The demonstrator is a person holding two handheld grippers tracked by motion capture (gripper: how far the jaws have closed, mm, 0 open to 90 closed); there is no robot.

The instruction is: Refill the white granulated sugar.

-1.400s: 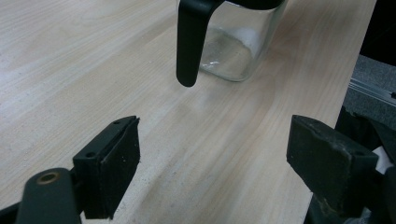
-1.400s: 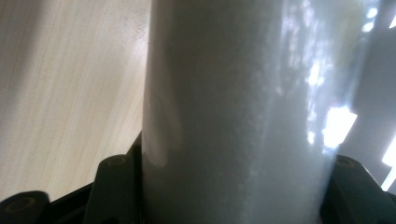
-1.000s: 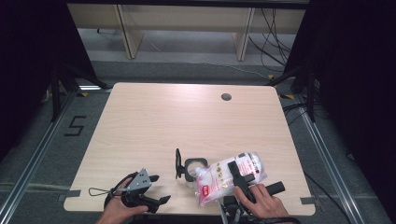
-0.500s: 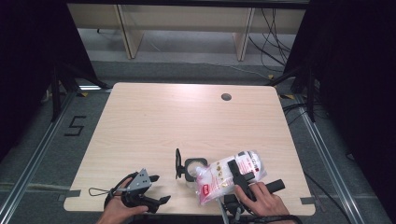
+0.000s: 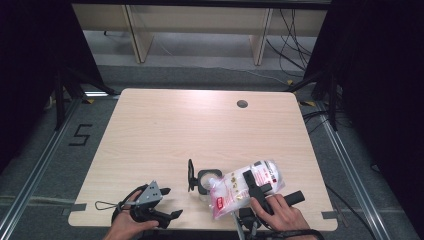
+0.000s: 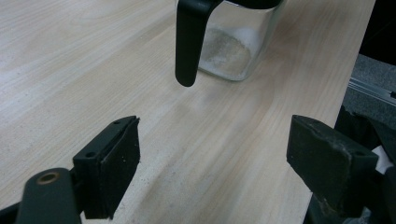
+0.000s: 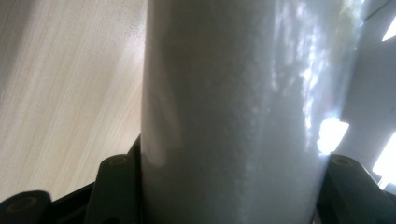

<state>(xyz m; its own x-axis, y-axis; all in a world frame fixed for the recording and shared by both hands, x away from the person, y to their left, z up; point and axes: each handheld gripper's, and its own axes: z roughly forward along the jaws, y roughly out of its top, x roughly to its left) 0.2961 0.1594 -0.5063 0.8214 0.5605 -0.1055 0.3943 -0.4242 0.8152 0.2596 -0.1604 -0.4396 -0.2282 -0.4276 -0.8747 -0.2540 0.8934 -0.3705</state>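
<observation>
Right gripper (image 5: 253, 184) pinches the white bag (image 5: 240, 187), tipped over the jar (image 5: 207, 180); left gripper (image 5: 167, 202), jaws spread, sits near-left.

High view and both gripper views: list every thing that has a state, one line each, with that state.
Jar: upright on the table, lid flipped open, a little white powder at the bottom.
Lid: standing on edge at the jar's left.
Bag: clamped in the right gripper, tilted with its corner over the jar mouth.
Right gripper: shut on the bag.
Left gripper: jaws open, nothing between them.
</observation>
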